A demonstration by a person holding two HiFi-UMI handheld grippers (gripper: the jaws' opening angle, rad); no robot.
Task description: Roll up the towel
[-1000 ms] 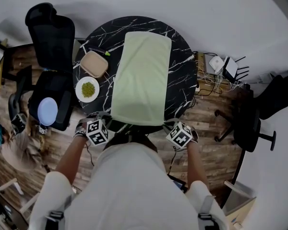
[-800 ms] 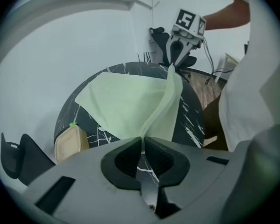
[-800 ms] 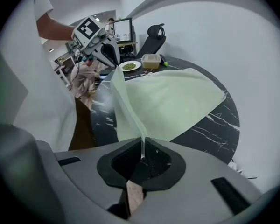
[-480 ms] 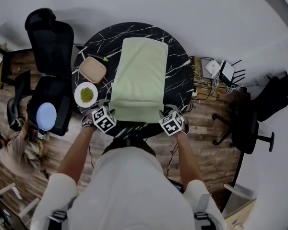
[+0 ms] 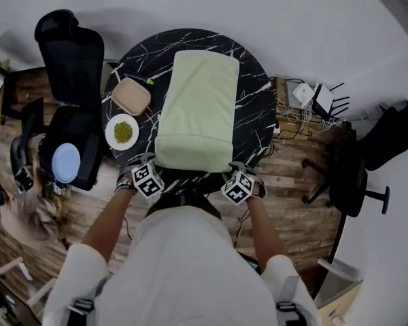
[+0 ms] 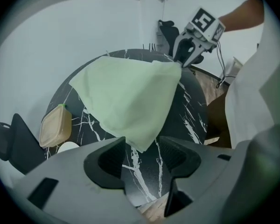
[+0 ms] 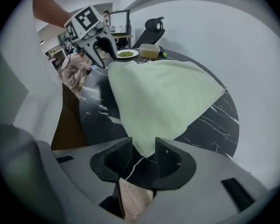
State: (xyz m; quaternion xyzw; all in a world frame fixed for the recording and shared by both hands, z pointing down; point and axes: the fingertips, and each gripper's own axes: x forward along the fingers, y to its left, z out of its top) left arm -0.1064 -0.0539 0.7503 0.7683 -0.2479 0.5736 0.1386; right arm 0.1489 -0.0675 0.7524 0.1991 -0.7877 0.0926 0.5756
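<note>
Premises: office-type workroom. Evidence: black high-backed swivel office chair (image 5: 71, 53) beside round black white-veined marble-pattern table (image 5: 258, 114); second black swivel chair (image 5: 350, 175); white antenna router (image 5: 323, 99) among tangled cables (image 5: 292, 117) on wood-plank floor (image 5: 292, 216); desk monitor (image 7: 119, 21) beyond.

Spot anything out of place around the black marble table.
Nothing on the round black marble table. Beside it, a pale blue round disc, perhaps a plate, lies on the black office chair, an odd place.

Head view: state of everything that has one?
towel, laid out on table, not rolled
left gripper, jaws opening, towel corner between, unpinched
right gripper, jaws opening, towel corner between, unpinched
food container, lid on
plate, holds green food
</note>
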